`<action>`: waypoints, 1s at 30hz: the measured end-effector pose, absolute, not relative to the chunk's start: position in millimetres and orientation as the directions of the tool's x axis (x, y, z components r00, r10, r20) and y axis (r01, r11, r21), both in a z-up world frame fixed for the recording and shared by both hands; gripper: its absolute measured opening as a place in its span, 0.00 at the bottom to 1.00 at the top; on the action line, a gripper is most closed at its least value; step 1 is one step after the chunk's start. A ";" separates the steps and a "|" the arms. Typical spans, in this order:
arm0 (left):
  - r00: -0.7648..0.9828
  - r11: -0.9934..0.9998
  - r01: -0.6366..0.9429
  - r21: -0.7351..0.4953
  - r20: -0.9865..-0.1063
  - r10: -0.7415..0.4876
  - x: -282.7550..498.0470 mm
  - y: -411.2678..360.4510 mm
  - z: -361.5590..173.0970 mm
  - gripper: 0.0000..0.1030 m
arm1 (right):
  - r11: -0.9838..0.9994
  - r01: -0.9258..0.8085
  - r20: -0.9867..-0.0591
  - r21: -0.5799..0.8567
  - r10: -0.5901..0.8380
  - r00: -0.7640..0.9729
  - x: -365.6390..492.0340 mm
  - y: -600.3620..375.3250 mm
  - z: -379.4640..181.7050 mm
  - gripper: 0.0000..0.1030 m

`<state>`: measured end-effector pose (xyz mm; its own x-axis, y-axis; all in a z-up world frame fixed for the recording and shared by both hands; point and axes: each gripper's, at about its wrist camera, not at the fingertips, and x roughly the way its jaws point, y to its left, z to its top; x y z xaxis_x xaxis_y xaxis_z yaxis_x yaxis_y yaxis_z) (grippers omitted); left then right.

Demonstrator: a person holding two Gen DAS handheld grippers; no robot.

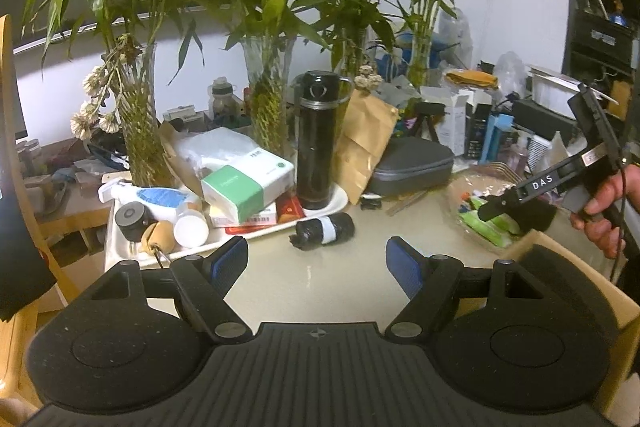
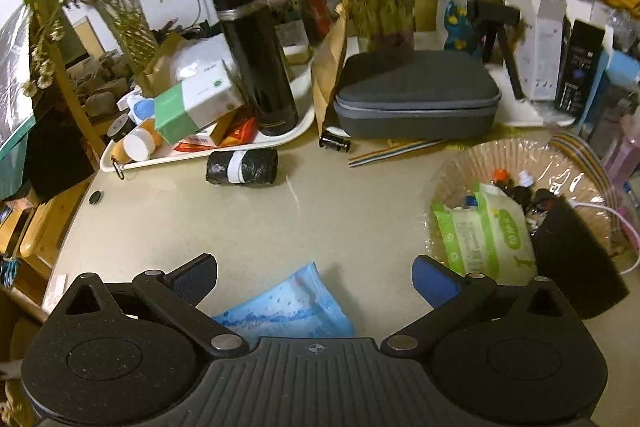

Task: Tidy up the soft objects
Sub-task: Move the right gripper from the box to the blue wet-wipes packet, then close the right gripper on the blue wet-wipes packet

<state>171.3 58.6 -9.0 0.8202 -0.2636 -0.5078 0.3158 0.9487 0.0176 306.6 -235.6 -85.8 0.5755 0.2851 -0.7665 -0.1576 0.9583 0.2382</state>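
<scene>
A blue soft packet (image 2: pixel 288 307) lies on the beige table between the open fingers of my right gripper (image 2: pixel 316 279), close to the camera. A basket (image 2: pixel 516 159) lined with clear plastic at the right holds a green wipes pack (image 2: pixel 486 235) and a black sponge (image 2: pixel 576 259). A black roll with a white band (image 2: pixel 242 167) lies by the white tray; it also shows in the left wrist view (image 1: pixel 324 231). My left gripper (image 1: pixel 316 263) is open and empty above the bare table. The right gripper (image 1: pixel 500 207) shows there over the basket (image 1: pixel 472 187).
A white tray (image 2: pixel 304 129) at the left holds a black flask (image 2: pixel 256 55), a green-and-white tissue box (image 2: pixel 192 103) and bottles. A grey zip case (image 2: pixel 416 95) and a brown paper bag (image 2: pixel 328 67) stand behind. Vases of bamboo (image 1: pixel 272 107) line the back.
</scene>
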 end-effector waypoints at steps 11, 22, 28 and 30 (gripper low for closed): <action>0.834 0.966 0.257 -0.012 -0.503 -0.227 188.7 79.4 -25.0 0.74 | 0.940 -0.139 -0.837 0.313 0.342 0.427 349.7 -229.5 -118.9 1.00; 0.824 0.974 0.228 -0.018 -0.529 -0.203 193.4 85.2 -26.5 0.74 | 0.869 0.093 -0.874 0.485 0.480 0.071 377.5 -226.0 -179.7 0.99; 0.821 0.976 0.218 -0.023 -0.536 -0.196 194.1 86.7 -26.8 0.74 | 0.824 0.246 -0.848 0.509 0.530 -0.021 391.4 -231.3 -211.1 0.94; 0.821 0.976 0.215 -0.018 -0.539 -0.191 195.0 87.0 -27.6 0.74 | 0.827 0.253 -0.851 0.503 0.525 -0.025 395.1 -229.2 -215.0 0.93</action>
